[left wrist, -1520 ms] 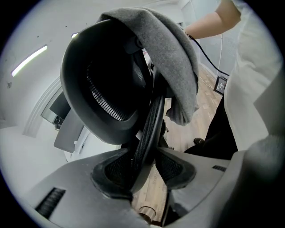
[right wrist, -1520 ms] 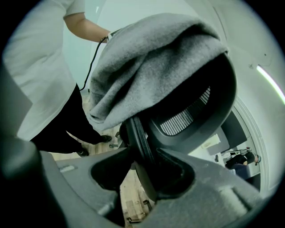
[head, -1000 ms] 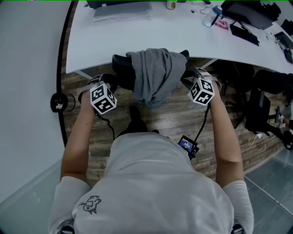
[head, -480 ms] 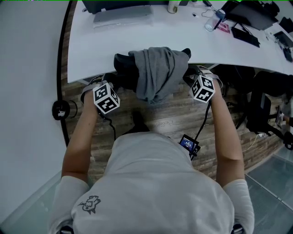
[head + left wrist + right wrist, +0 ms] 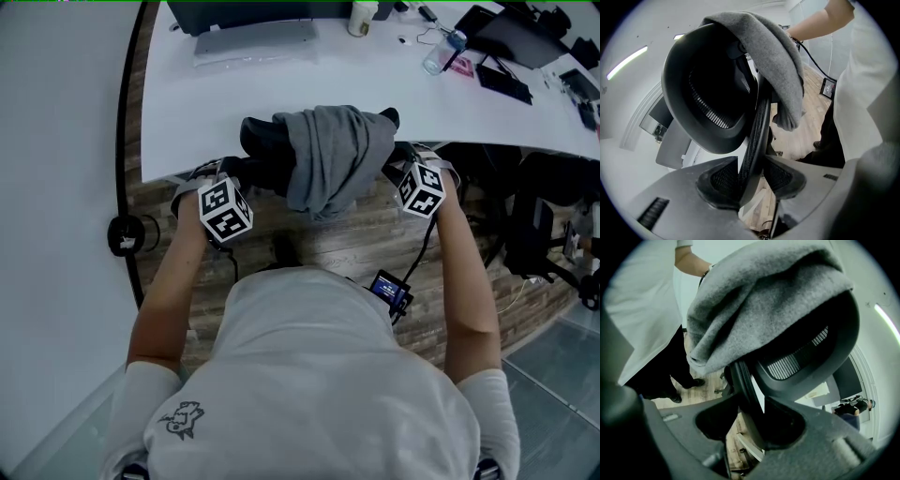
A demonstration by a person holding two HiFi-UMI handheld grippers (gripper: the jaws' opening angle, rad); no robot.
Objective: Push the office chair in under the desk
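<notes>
At desk [image 5: 281, 89] edge, office chair [image 5: 261, 141] faces desk, backrest [image 5: 757, 136] along edge.

An office, going by the long white counter [image 5: 187, 112] with a keyboard [image 5: 253, 39] and bottle [image 5: 441, 54], and the mesh chair [image 5: 267, 150] drawn up to it.

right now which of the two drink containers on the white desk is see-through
The clear plastic bottle with the blue cap, toward the right end of the white desk. The pale cup at the far edge is opaque.
</notes>
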